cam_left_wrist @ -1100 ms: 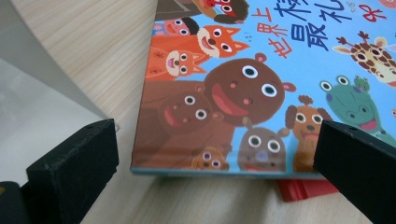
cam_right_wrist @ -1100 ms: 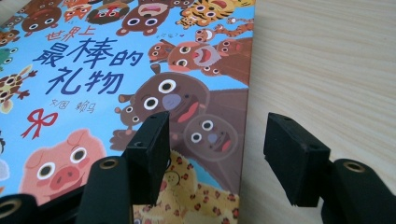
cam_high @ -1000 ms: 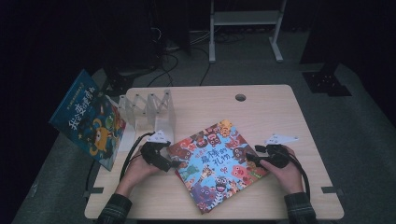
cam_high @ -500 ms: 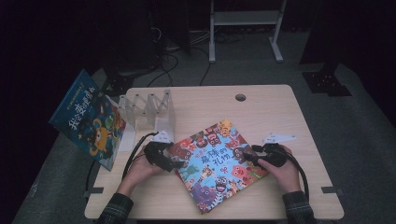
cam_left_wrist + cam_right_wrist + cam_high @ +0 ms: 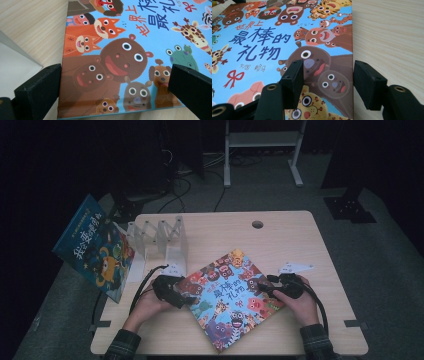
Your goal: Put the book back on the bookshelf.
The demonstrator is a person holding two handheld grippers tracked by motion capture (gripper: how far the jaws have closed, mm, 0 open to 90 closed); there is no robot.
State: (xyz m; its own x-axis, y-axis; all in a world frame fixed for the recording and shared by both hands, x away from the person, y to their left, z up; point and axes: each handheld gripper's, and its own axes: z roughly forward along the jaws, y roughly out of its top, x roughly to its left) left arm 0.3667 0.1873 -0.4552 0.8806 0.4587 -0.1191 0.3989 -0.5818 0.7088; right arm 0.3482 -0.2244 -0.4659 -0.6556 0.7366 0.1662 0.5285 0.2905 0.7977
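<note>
Two hand-held grippers, left [image 5: 186,298] and right [image 5: 263,288], straddle opposite edges of the picture book [image 5: 228,298] with jaws released; closing on those edges seems next.

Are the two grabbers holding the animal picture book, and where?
No. The left gripper and right gripper each straddle an opposite side edge of the picture book, jaws open, not pinching it.

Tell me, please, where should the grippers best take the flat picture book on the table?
Probably at its two opposite side edges. The picture book lies flat and thin, so each jaw pair should straddle an edge: left gripper from the left, right gripper from the right.
</note>
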